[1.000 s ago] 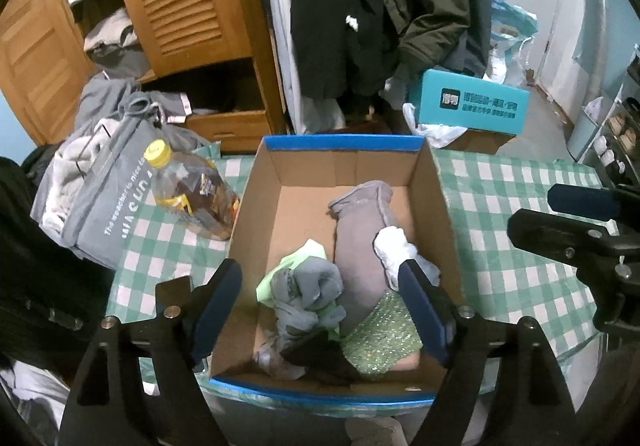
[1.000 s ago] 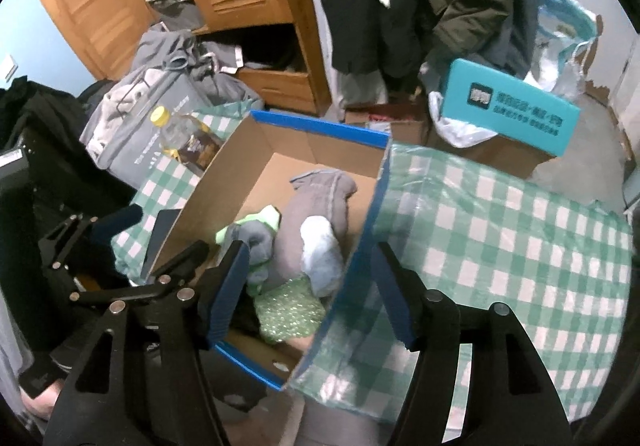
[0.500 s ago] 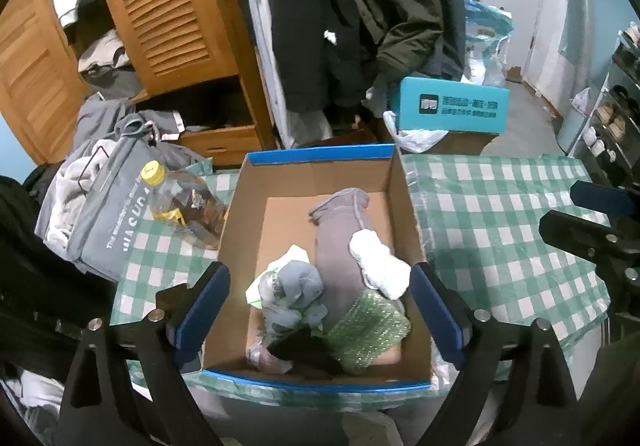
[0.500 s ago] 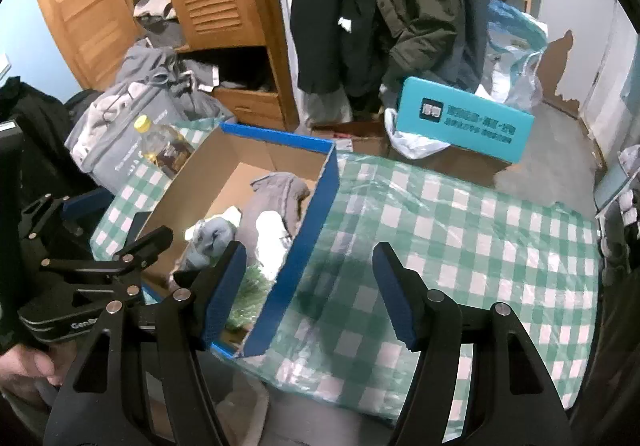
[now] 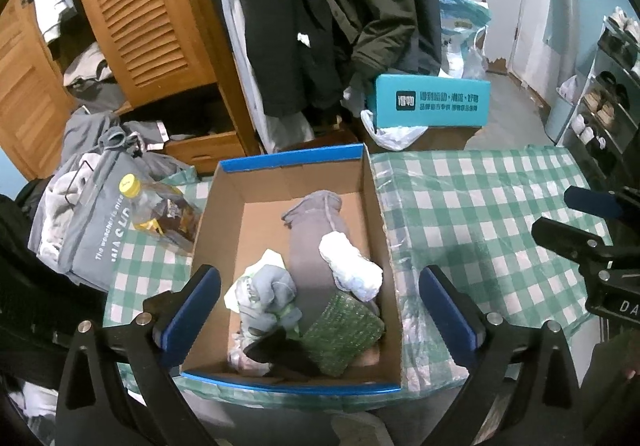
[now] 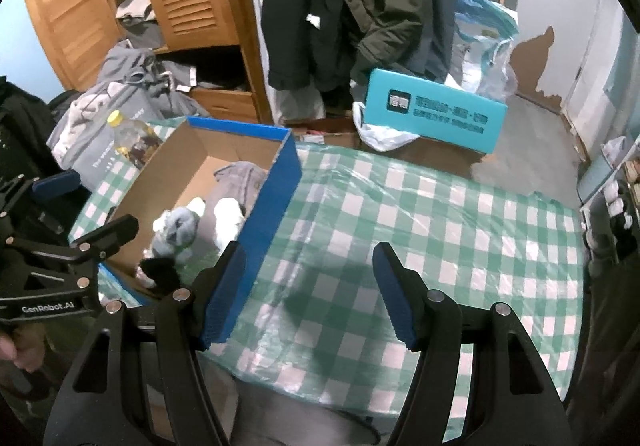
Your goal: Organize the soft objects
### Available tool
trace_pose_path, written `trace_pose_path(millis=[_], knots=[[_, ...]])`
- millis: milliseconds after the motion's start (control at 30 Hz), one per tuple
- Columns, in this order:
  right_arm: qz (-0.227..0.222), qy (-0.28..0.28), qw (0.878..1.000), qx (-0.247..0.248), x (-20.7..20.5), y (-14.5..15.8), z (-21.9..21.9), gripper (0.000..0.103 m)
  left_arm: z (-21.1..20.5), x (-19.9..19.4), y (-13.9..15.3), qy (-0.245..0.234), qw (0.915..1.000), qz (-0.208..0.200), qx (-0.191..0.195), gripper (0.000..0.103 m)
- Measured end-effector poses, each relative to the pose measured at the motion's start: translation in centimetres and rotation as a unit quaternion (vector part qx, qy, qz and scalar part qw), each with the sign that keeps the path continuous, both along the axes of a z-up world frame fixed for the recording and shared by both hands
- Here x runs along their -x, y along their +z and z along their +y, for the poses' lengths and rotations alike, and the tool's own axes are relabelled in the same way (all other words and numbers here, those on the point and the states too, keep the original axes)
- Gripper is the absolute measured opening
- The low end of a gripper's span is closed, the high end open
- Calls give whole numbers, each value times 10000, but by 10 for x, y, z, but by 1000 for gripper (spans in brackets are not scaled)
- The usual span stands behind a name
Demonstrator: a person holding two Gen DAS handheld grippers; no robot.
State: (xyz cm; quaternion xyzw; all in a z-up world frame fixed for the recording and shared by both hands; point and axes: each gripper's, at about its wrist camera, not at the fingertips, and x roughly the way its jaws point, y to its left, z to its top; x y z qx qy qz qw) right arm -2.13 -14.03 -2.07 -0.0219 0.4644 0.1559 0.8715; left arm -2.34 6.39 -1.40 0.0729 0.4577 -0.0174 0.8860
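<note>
Both grippers have drawn back from the cardboard box (image 5: 372, 202); left gripper (image 5: 320, 310), jaws just widened, and right gripper (image 6: 308, 294) gape empty. Soft items (image 5: 316, 246) lie boxed; a stray swing could nudge the bottle (image 5: 160, 214).

Setting: a lived-in home, a bedroom or hallway storage corner. Evidence:
- Wardrobe (image 5: 132, 18), wooden, louvred doors, standing open, clothes stuffed on its shelves.
- Coats (image 5: 340, 6), dark, hanging in a row beside the wardrobe.
- Clothes heap (image 5: 92, 150), grey, with a grey tote, off the table's far left corner.
- Table (image 6: 440, 230) under a green-and-white checked cloth with clear plastic cover.
- Shoe rack (image 5: 608, 94) at the right wall, pairs of shoes on its shelves.
- Teal box (image 6: 432, 112) and plastic bags (image 6: 484, 46) on the floor beyond the table's far edge.
- Walls pale blue, paint peeling near the floor.
</note>
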Motion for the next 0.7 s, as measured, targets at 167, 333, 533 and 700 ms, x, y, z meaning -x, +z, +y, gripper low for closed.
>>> trace_pose_path(millis=[167,333,533,700], knots=[[-7,-66,10000,18,0,-4,-9,65,-5,0,-3,-12,10000,19,-68,100],[55,-102,9999,7,0,-10,-14,65,-9,1,-1,-35,10000,-1,-70,101],[39,-97,9999,-6,1,-9,-15,65,-15,1,-3,-81,9997,24,-226,101],[57,-102,9999,-1,1,-10,-15,65,-16,1,-4,-90,9997,32,-234,101]])
